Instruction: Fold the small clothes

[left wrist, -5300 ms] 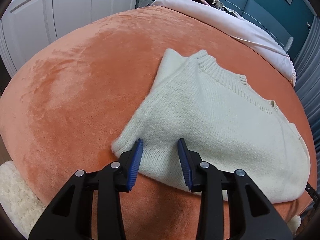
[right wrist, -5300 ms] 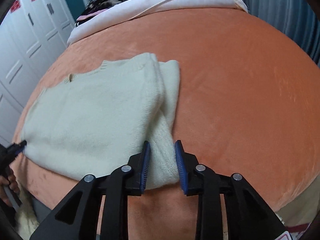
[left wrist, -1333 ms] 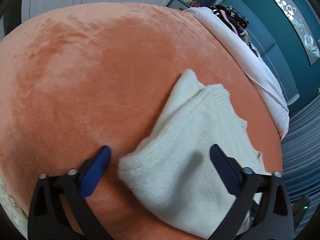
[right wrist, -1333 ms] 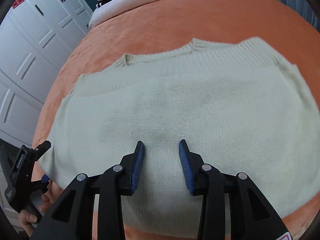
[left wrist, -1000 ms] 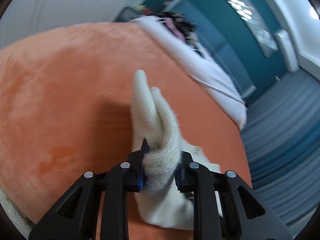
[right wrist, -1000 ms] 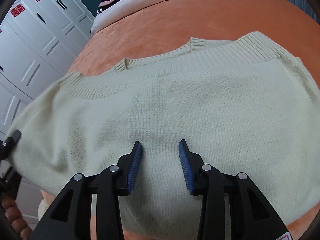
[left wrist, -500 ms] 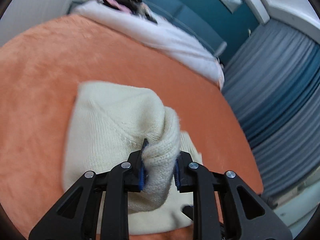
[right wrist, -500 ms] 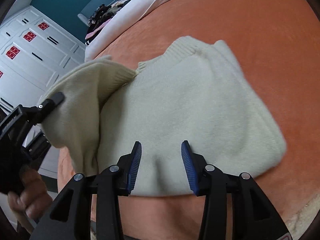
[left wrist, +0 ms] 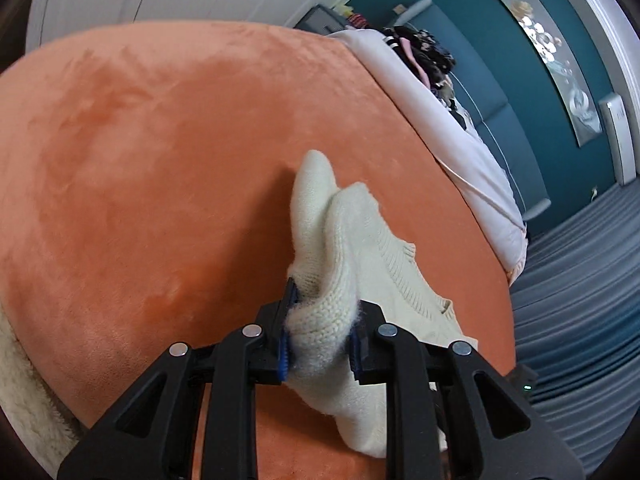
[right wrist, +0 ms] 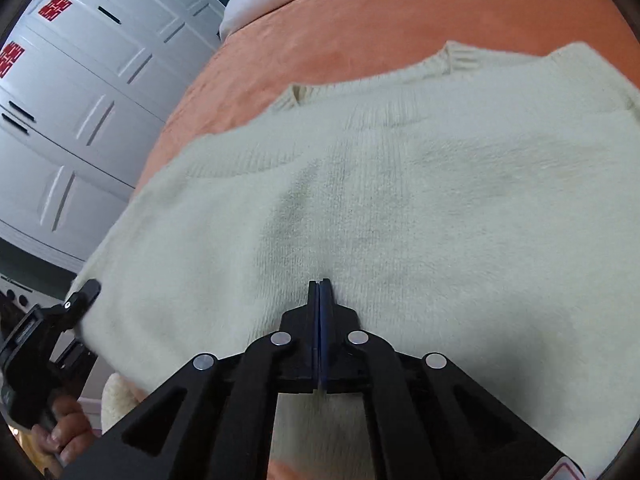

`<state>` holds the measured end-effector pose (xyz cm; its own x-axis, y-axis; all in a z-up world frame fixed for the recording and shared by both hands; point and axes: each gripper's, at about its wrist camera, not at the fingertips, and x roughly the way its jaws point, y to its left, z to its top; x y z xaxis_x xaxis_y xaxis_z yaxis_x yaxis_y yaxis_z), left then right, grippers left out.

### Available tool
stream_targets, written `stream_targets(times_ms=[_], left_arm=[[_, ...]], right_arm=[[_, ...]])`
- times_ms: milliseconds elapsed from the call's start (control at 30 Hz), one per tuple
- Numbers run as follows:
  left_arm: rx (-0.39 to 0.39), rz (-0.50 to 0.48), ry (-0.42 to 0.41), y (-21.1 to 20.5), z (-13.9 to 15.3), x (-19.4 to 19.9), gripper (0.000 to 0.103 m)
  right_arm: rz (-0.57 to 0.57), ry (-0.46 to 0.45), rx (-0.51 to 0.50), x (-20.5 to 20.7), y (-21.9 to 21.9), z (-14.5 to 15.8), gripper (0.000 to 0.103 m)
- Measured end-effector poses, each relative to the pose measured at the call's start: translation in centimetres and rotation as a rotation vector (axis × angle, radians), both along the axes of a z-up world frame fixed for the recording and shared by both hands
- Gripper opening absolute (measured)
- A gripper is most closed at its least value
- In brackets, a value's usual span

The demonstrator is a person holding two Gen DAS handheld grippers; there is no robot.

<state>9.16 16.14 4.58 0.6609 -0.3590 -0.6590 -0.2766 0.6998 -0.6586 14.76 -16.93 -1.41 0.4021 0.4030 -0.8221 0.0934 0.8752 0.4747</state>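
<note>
A cream knit sweater point(right wrist: 420, 208) lies spread on the orange plush bed point(right wrist: 360, 16). My left gripper point(left wrist: 320, 332) is shut on a bunched edge of the sweater point(left wrist: 340, 264) and holds it up off the bed point(left wrist: 140, 160). It also shows at the far left of the right wrist view point(right wrist: 80, 300), at the sweater's left edge. My right gripper point(right wrist: 319, 292) has its jaws pressed together, tips resting on the sweater's lower middle; no fabric shows between them.
White wardrobe doors point(right wrist: 80, 80) stand left of the bed. A pale pink blanket point(left wrist: 448, 120) and a pile of dark clothes point(left wrist: 420, 48) lie at the far end. A cream fluffy rug point(left wrist: 24, 400) lies by the bed's near edge.
My right gripper has closed its jaws and moved in over the sweater. My left gripper, still holding the sweater's edge, has swung back left, so the sweater lies spread out again.
</note>
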Motion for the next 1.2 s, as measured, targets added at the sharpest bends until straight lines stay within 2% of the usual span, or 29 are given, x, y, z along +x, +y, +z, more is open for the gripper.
stream_targets(times_ms=[100,167,267,333,400,467,500,533,600,633,667,700,767,800,833,900,1033,1133,1200], left_arm=[[-0.015,-0.016,-0.02,0.3,0.3,-0.2,0.02],[-0.016,-0.025,-0.026,0.5,0.3,0.0,0.02],[-0.042,-0.009,-0.01,1.2,-0.7,0.0,0.02],[-0.053,0.002,0.01,1.6,-1.6,-0.2,0.021],[-0.073,0.016,0.029,1.7,-2.3,-0.3,0.022],[-0.08,0.031,0.048,1.7,-2.8,-0.3,0.028],[-0.081,0.042,0.061,1.6,-3.0,-0.3,0.04],[-0.094,0.043,0.071,1.5,-3.1,-0.2,0.063],[-0.115,0.068,0.089,1.4,-3.6,0.1,0.083],[-0.126,0.075,0.101,1.3,-4.1,0.3,0.083],[-0.134,0.08,0.121,1.2,-4.7,0.7,0.083],[-0.14,0.096,0.139,1.1,-5.4,0.9,0.078],[-0.148,0.122,0.138,1.2,-6.0,1.2,0.048],[-0.173,0.1,0.134,1.1,-6.2,1.5,0.03],[-0.177,0.099,0.134,1.1,-5.7,1.7,0.027],[-0.19,0.057,0.053,0.2,-2.9,1.7,0.023],[-0.114,-0.171,-0.164,-6.5,6.0,1.9,0.022],[-0.049,-0.42,-0.277,-15.6,10.6,0.7,0.022],[-0.033,-0.554,-0.294,-21.1,11.1,-0.1,0.022]], right_arm=[[-0.012,0.042,0.007,0.9,0.1,1.3,0.0],[-0.021,-0.017,-0.028,0.8,0.0,3.7,0.0],[-0.087,-0.087,-0.024,0.9,-0.9,6.1,0.001],[-0.08,-0.043,-0.057,2.3,-0.9,4.8,0.001],[-0.031,0.057,-0.105,3.7,0.1,1.1,0.0],[0.001,0.012,-0.157,3.3,0.8,0.0,0.0],[0.001,0.017,-0.18,3.6,1.2,0.3,0.0],[0.001,0.029,-0.194,3.8,1.5,0.8,0.0],[0.016,0.023,-0.2,3.5,1.5,1.9,0.0],[0.012,0.004,-0.166,3.0,1.1,2.7,0.0],[-0.007,-0.012,-0.133,2.2,0.7,3.3,0.0],[-0.033,-0.022,-0.111,1.4,0.1,3.8,0.0],[-0.07,-0.001,-0.108,0.4,-0.7,3.5,0.0],[-0.069,0.022,-0.111,0.6,-0.5,2.3,0.0],[-0.064,0.014,-0.109,0.3,-0.5,1.4,0.0],[-0.042,-0.017,-0.126,0.4,0.0,0.7,0.0],[-0.033,-0.018,-0.076,1.0,-0.3,0.2,0.0],[-0.057,-0.011,0.077,0.7,-2.3,-0.2,0.0],[-0.083,-0.002,0.211,0.0,-4.3,0.0,0.0]])
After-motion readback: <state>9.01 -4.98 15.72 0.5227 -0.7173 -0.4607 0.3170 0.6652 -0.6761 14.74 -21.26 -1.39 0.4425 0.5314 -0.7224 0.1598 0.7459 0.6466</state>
